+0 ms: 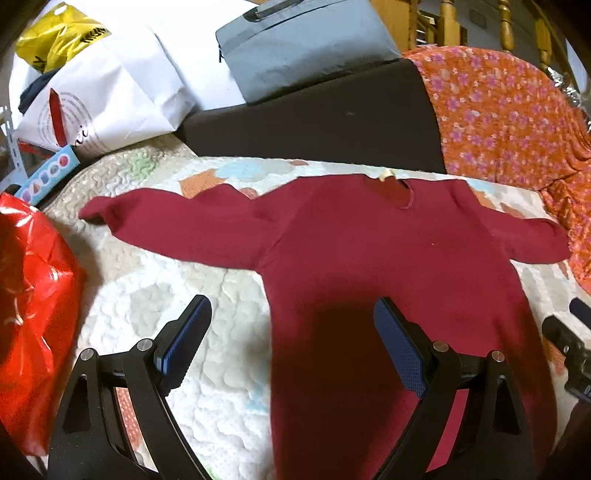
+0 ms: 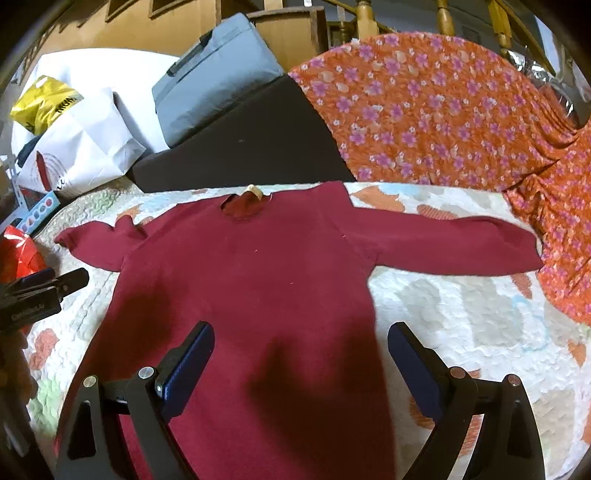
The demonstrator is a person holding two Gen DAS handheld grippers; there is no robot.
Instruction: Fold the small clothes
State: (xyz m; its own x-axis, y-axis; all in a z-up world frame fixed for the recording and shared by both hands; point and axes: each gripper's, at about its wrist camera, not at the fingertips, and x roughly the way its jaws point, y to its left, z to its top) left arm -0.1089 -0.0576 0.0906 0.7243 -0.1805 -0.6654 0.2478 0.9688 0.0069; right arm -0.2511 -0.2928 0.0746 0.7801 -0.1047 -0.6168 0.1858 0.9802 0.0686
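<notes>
A dark red long-sleeved top (image 1: 388, 251) lies flat on the quilted bedspread (image 1: 177, 288), both sleeves spread out, neck hole at the far edge. It also shows in the right wrist view (image 2: 258, 280). My left gripper (image 1: 291, 325) is open and empty, hovering above the top's left side edge. My right gripper (image 2: 301, 350) is open and empty, hovering above the top's right side edge. Part of the right gripper shows at the right edge of the left wrist view (image 1: 569, 332). Part of the left gripper shows at the left edge of the right wrist view (image 2: 40, 288).
An orange floral cloth (image 2: 461, 110) covers the far right. A black block (image 1: 314, 122) with a grey bag (image 1: 303, 40) on it sits behind the top. White paper bags (image 1: 107, 92), a yellow bag (image 1: 55, 33) and a red plastic bag (image 1: 33, 295) crowd the left.
</notes>
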